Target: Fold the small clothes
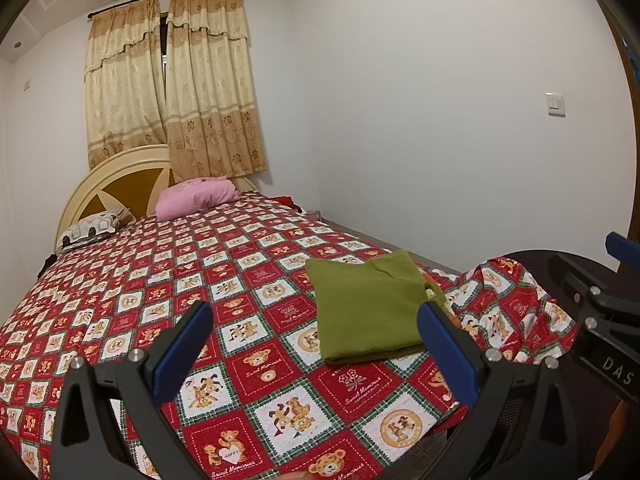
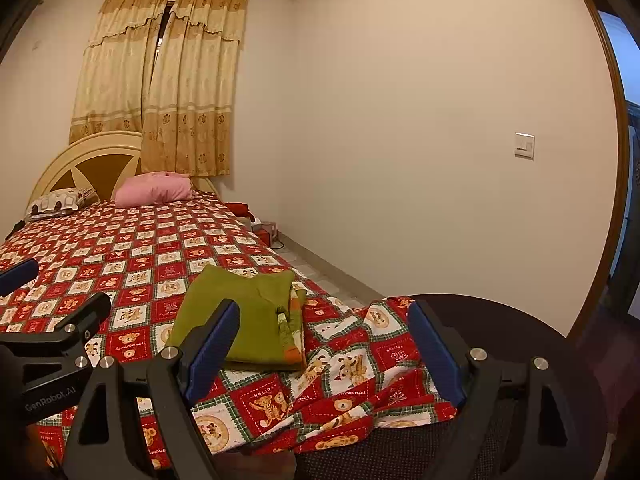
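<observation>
Bedroom, patterned bedspread [image 1: 248,264] on bed. Your green garment [image 1: 368,308] lies folded at lower right of the left view, atop another folded piece. Left gripper [image 1: 316,344] and right gripper [image 2: 324,344]: jaws apart, empty. Folding looks done; nothing unfolded visible.

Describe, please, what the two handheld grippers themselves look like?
The left gripper and right gripper match: black angular frames with triangular cut-outs, silver round bolts and flat blue finger pads. White lettering marks their bodies. No cables or sleeves show.
</observation>
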A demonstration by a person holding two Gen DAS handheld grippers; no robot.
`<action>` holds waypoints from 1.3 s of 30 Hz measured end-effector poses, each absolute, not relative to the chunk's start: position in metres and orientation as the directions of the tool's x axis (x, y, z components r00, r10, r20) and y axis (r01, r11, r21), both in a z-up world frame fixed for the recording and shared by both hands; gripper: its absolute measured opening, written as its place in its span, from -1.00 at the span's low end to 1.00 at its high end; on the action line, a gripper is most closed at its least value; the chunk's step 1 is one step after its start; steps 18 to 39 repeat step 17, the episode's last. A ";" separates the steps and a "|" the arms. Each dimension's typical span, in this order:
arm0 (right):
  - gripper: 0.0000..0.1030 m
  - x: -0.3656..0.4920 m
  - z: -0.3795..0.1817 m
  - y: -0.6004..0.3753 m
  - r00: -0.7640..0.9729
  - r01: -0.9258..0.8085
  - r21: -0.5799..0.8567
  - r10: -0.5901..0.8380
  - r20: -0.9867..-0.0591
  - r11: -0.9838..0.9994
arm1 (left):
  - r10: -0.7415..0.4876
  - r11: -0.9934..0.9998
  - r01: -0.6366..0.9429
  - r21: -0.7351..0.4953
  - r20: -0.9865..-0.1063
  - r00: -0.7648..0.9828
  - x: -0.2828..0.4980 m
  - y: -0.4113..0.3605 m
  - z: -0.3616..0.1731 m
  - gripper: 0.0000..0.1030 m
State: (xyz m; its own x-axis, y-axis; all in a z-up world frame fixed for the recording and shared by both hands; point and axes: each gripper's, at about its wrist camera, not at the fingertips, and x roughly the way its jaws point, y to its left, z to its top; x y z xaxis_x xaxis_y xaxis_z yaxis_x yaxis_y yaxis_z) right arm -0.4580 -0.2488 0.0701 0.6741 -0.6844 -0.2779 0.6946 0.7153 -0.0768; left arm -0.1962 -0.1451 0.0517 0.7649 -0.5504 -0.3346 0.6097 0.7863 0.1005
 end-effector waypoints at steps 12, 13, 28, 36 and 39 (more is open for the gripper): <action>0.67 -0.457 0.069 -0.249 0.669 0.698 -0.078 -0.686 -0.285 0.712 | -0.543 0.794 0.606 0.052 -0.390 0.744 -0.183 -0.149 0.044 1.00; 0.67 -0.457 0.069 -0.249 0.668 0.698 -0.077 -0.686 -0.287 0.712 | -0.546 0.792 0.609 0.038 -0.400 0.736 -0.181 -0.149 0.043 1.00; 0.67 -0.457 0.068 -0.250 0.665 0.700 -0.080 -0.689 -0.286 0.709 | -0.540 0.796 0.605 0.035 -0.413 0.734 -0.176 -0.147 0.041 1.00; 0.67 -0.457 0.068 -0.250 0.665 0.700 -0.080 -0.689 -0.286 0.709 | -0.540 0.796 0.605 0.035 -0.413 0.734 -0.176 -0.147 0.041 1.00; 0.67 -0.457 0.068 -0.250 0.665 0.700 -0.080 -0.689 -0.286 0.709 | -0.540 0.796 0.605 0.035 -0.413 0.734 -0.176 -0.147 0.041 1.00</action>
